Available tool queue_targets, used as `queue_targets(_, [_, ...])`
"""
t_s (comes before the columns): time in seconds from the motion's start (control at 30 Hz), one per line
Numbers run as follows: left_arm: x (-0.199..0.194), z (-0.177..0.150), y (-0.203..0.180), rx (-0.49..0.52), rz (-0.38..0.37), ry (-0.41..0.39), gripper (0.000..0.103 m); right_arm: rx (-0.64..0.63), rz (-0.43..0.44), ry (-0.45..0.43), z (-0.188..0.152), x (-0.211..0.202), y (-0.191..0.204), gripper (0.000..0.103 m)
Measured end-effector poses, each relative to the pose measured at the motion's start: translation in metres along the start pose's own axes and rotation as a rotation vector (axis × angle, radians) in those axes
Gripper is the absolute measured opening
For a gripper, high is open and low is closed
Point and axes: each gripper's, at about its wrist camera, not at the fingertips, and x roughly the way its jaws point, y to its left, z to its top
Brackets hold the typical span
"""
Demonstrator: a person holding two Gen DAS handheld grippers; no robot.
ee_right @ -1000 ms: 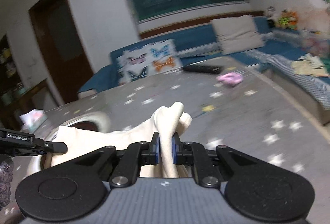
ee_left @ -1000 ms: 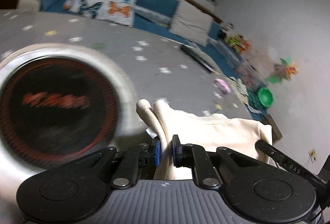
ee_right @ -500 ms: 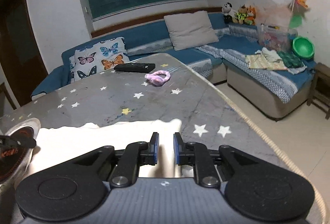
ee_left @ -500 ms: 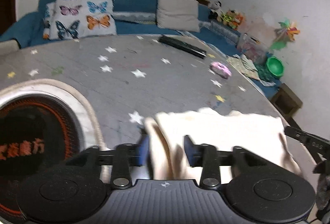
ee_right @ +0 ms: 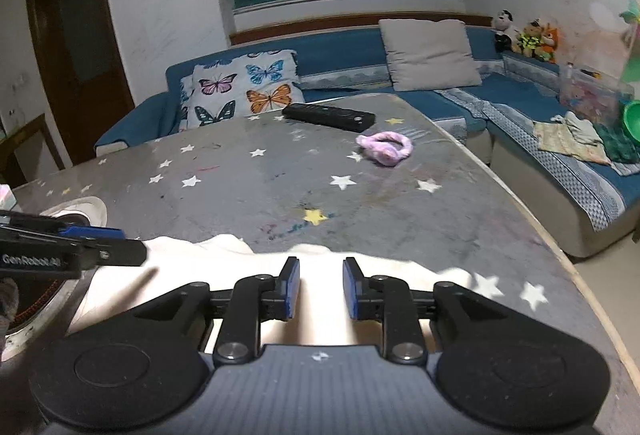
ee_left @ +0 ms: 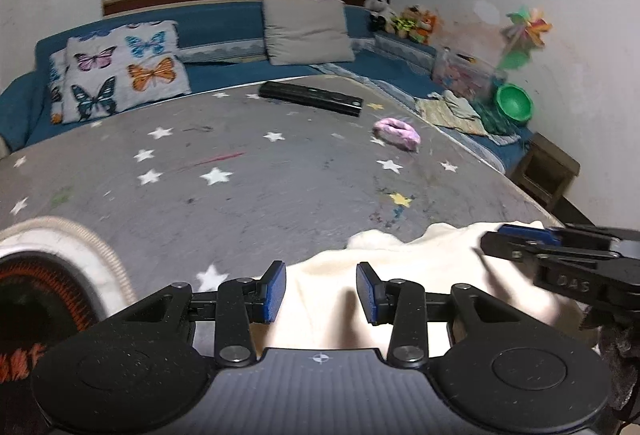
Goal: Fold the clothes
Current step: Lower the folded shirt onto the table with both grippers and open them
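A cream garment (ee_left: 420, 267) lies flat on the grey star-patterned table (ee_left: 280, 179), near its front edge. My left gripper (ee_left: 321, 291) is open, its blue pads apart just above the cloth's left part. My right gripper (ee_right: 319, 287) is open over the cloth (ee_right: 224, 267) on its right side. The right gripper also shows in the left wrist view (ee_left: 552, 255), and the left gripper in the right wrist view (ee_right: 68, 247). Neither holds the cloth.
A black remote (ee_left: 310, 98) and a pink hair band (ee_left: 396, 133) lie farther back on the table. A round stove plate (ee_left: 40, 275) sits at the left. A blue sofa with cushions (ee_right: 432, 55) runs behind and to the right. The table edge (ee_right: 560, 247) curves on the right.
Both grippers were shut on bunched cloth one second ago. They lowered it to the table, opened and let go. The cloth now lies flat.
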Motion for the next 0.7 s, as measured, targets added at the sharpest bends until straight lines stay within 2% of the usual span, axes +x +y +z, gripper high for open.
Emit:
queue_targets(0.1, [0.012,0.003,-0.003,-0.002,-0.019,0.005,0.04,-0.031,0.002,0.011,0.003,0.012,0.008,0.029])
queue_targets(0.3, [0.038,0.002,-0.002,-0.001,0.001,0.054,0.04,-0.079,-0.025,0.023,-0.001,0.028,0.018,0.03])
queue_targets(0.53, [0.015,-0.002,0.006,-0.014,0.015,0.018,0.04,-0.069,0.011,0.017,-0.003,-0.002,0.014,0.039])
queue_targets(0.7, [-0.011,-0.021,0.002,0.034,0.045,0.004,0.048,-0.069,0.038,0.032,-0.023,-0.035,0.013,0.046])
